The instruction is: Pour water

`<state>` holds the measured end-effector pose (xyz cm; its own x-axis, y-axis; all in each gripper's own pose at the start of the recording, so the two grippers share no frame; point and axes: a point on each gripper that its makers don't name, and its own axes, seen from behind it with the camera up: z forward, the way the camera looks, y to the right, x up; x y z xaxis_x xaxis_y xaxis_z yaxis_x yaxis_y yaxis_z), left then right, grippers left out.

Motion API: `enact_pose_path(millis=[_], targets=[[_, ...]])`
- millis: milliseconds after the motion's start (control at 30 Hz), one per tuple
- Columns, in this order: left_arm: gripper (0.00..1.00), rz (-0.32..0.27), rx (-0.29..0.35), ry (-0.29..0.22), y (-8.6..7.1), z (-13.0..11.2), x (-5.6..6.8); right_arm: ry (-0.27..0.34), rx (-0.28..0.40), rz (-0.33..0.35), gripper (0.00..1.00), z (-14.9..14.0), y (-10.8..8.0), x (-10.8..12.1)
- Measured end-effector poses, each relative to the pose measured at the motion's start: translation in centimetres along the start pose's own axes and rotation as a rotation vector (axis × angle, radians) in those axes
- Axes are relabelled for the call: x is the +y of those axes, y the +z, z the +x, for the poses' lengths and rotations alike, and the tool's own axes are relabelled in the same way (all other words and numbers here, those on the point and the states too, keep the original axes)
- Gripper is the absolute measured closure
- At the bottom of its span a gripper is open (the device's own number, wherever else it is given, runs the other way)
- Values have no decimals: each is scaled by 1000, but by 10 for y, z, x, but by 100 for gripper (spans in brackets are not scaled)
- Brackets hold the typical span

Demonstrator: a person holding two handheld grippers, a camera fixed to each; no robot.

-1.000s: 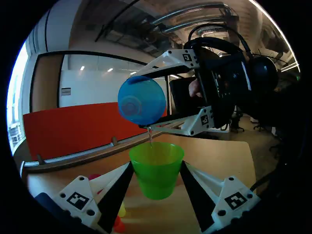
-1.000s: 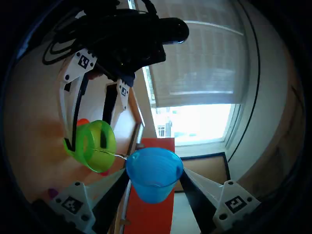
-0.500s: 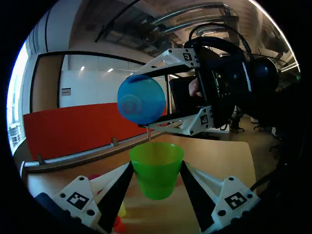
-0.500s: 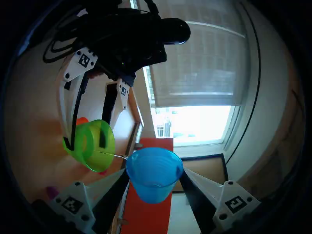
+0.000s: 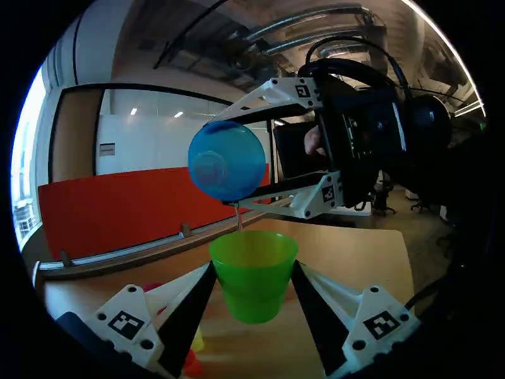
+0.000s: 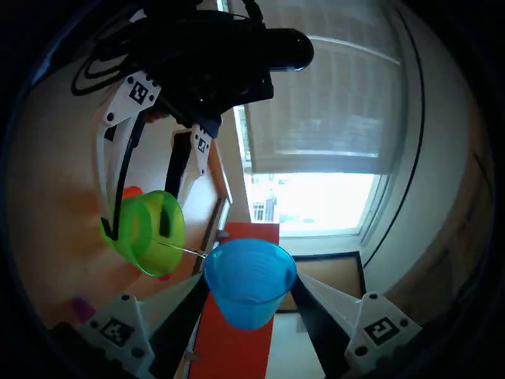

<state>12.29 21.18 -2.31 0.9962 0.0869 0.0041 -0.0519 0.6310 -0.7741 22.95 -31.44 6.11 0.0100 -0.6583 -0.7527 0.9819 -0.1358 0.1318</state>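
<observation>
My left gripper is shut on a green cup, held upright above the wooden table. Just above it, my right gripper holds a blue cup tipped on its side, bottom toward the left gripper view. A thin stream of water falls from its rim into the green cup. In the right gripper view, my right gripper is shut on the blue cup, a thin thread of water runs to the green cup, and the left gripper clamps that cup.
A red partition and a low rail run behind the table. Small coloured items lie on the table under my left fingers. A bright window with a blind is in the right gripper view. A person's hand holds the right gripper.
The blue cup has shifted slightly left and up in the left gripper view. The water stream keeps running into the green cup. The green cup stays put.
</observation>
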Motion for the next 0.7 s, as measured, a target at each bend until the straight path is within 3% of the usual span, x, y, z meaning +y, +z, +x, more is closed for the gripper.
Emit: enact_pose_path(millis=[700], targets=[[17,3,6,1,-2,3,0,-37,2,-7,10,3,0,6]])
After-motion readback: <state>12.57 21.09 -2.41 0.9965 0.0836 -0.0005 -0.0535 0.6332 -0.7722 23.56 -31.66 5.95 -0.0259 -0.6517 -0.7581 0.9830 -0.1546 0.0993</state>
